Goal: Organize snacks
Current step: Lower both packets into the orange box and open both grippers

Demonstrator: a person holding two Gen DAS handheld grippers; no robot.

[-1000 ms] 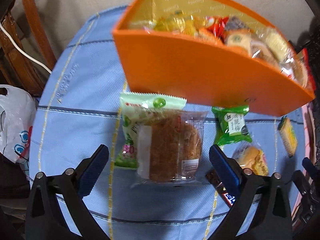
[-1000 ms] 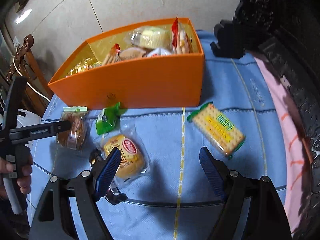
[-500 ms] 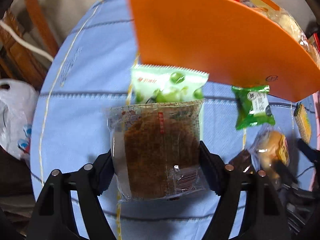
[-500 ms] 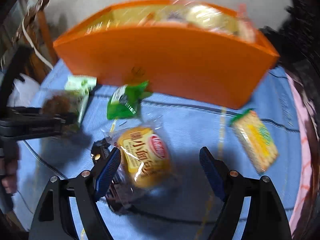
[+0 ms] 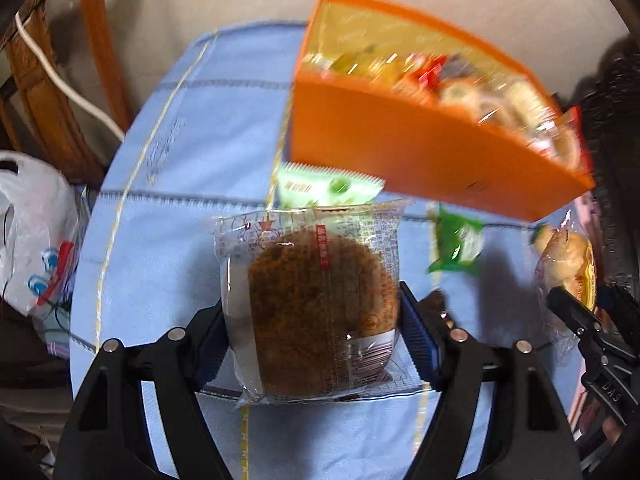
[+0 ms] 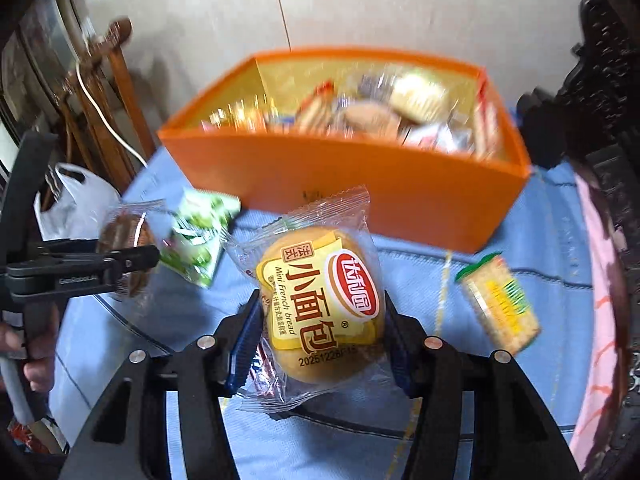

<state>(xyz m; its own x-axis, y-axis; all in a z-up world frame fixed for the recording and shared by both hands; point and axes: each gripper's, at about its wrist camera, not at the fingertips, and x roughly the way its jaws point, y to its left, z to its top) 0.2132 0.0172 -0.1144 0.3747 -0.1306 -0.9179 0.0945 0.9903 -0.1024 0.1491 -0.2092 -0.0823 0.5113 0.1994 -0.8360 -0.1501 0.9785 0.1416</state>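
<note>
Left gripper (image 5: 312,332) jaws clenched on the brown cake pack (image 5: 320,320), clear wrapper, pads pressing both sides; the pack looks lifted off the blue cloth, though the fisheye view makes that hard to confirm. Right gripper (image 6: 322,334) jaws clenched on the mini French bread pack (image 6: 320,300), yellow label with red oval logo, wrapper sticking out past the pads front and back.

Just beyond the cake pack, a green-and-white snack bag (image 5: 326,190) lies on the cloth, its far edge at the front wall of the orange box (image 5: 400,152). A small green packet (image 5: 458,246) sits to the right of the cake, near the box. A dark wrapped bar (image 6: 262,364) pokes out under the bread pack by the right gripper's left pad.

In the right wrist view, a yellow cracker pack (image 6: 498,304) lies on the cloth to the right, apart from the box. The orange box is filled with mixed wrapped snacks, blurred. The desk (image 5: 180,160) carries a blue cloth with yellow lines. White plastic bag (image 5: 32,232) and wooden chair (image 5: 52,92) stand off the desk's left edge.
</note>
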